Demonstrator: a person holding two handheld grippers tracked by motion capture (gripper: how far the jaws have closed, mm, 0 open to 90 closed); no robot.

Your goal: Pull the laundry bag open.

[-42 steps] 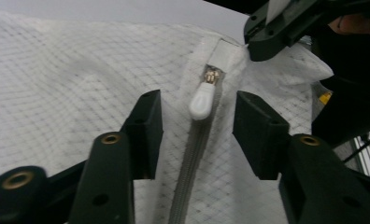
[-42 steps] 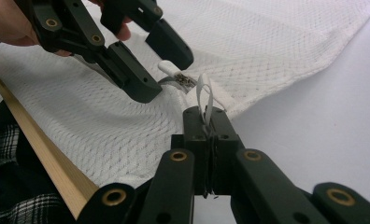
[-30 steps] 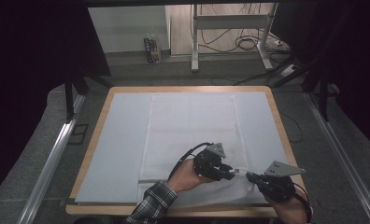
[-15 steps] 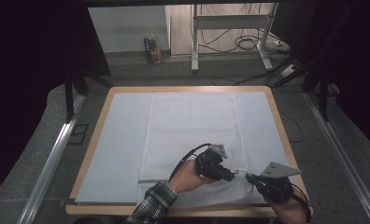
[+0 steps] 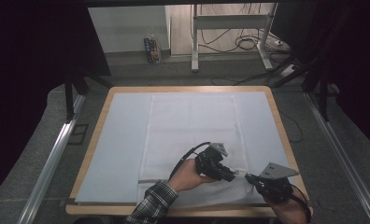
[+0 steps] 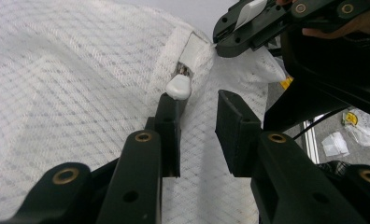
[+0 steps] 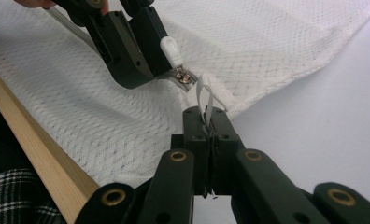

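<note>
we see the right gripper (image 7: 207,122) pressed together on a small white fabric loop (image 7: 204,100) at the corner of a white mesh bag (image 7: 127,116); its jaws meet with only the thin strip between them. the left gripper (image 6: 198,105) stands partly open, a narrow gap between its jaws, and one jaw tip touches the white plastic zipper pull (image 6: 179,87), which is not yet clamped. in the right gripper view the pull (image 7: 171,49) rests against the left gripper's jaw, just above the small metal slider (image 7: 185,77).

the bag is a soft net with a diamond pattern, slightly rumpled, with a thicker woven band along the zipper edge. the pull is smooth and teardrop shaped.

in the high view the bag (image 5: 192,135) lies flat on a pale sheet (image 5: 122,140) covering the wood-edged surface (image 5: 286,135), and both grippers (image 5: 220,169) (image 5: 262,183) meet at its near right corner, close to the surface's front edge. a hand (image 5: 188,175) in a plaid sleeve (image 5: 152,203) holds the left one. the two grippers crowd each other, tips almost touching over the zipper end. cables (image 5: 239,42) and a metal stand (image 5: 230,32) sit on the floor beyond.
</note>
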